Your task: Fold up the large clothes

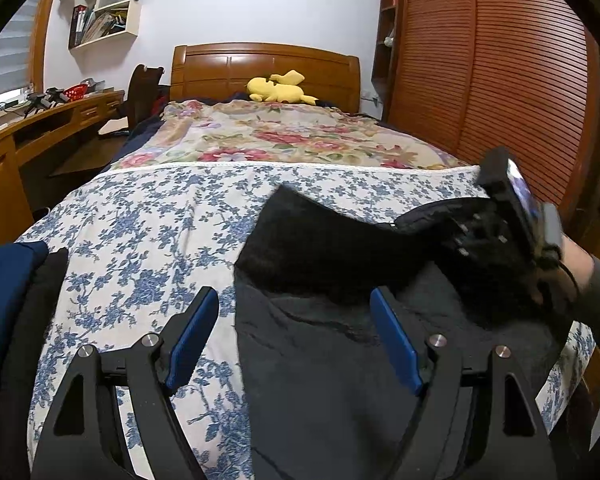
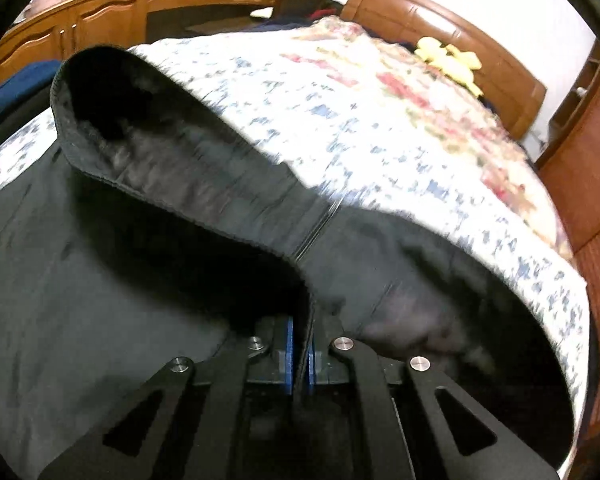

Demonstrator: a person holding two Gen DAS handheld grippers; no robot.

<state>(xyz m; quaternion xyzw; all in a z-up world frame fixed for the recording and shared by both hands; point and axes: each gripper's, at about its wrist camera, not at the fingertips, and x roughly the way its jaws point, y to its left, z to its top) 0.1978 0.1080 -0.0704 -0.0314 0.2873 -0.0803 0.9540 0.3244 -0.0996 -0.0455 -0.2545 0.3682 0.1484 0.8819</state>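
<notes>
The black garment (image 1: 324,364) lay spread on the bed (image 1: 140,240), on the sheet with blue flowers. One part of it, a sleeve (image 2: 188,184) with a ribbed edge, was lifted off the rest and hung in the air. The right gripper (image 2: 299,354) had its fingers (image 2: 289,350) together, clamped on the edge of this sleeve; a thin fold of the cloth passed between the blue pads. The sleeve ran away from these fingers, up and to the left in the right wrist view, and its open end was dark inside. This view was blurred.

The left gripper (image 1: 294,336) had its fingers (image 1: 192,340) wide apart and held nothing. Its right finger stood over the black garment, its left finger over the bare sheet, so the left edge of the garment lay between them. Beyond the right finger, a hand (image 1: 576,268) carried the right gripper with the raised sleeve.

To the left of the left finger lay dark blue and black cloth (image 1: 8,300). Far ahead of the fingers, a quilt with red flowers (image 1: 284,136) covered the bed, and a yellow plush toy (image 1: 280,88) lay at the wooden headboard (image 1: 228,68).
</notes>
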